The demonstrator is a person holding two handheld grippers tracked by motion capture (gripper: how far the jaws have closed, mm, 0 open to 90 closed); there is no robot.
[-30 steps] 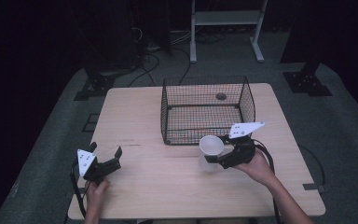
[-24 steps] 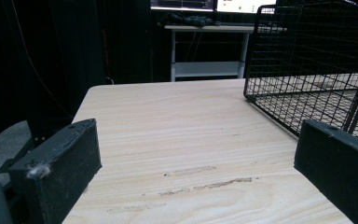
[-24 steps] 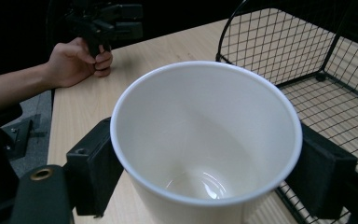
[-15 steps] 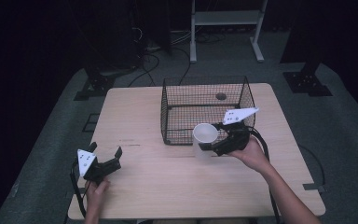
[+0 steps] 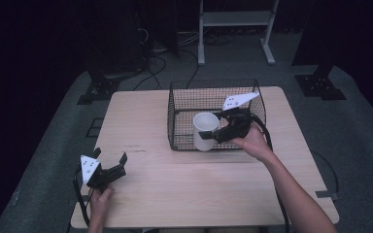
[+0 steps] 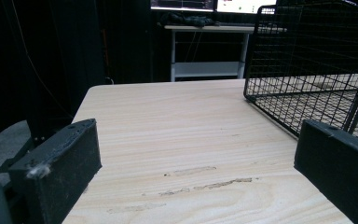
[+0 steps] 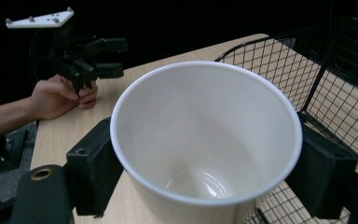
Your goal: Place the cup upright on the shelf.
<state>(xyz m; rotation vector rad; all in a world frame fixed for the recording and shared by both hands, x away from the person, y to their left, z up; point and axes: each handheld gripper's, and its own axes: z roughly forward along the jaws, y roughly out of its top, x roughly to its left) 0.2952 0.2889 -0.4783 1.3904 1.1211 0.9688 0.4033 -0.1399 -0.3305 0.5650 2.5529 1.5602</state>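
Holding a white cup (image 5: 205, 130) upright, the right claw (image 5: 212, 136) pinches it by the sides just above the wire basket's (image 5: 184, 99) near wall — so it probably goes down inside. The left claw (image 5: 112, 166), spread and empty, rests far off on the worktop (image 5: 141, 121).

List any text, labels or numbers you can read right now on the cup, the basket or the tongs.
No readable text anywhere.
White cup: plain inside and out, no print.
Wire basket: bare black mesh, no tag.
Right tongs and left tongs: white marker plates with small dots, no letters.
Lit screens at the top of the left gripper view: too small and cropped to read.
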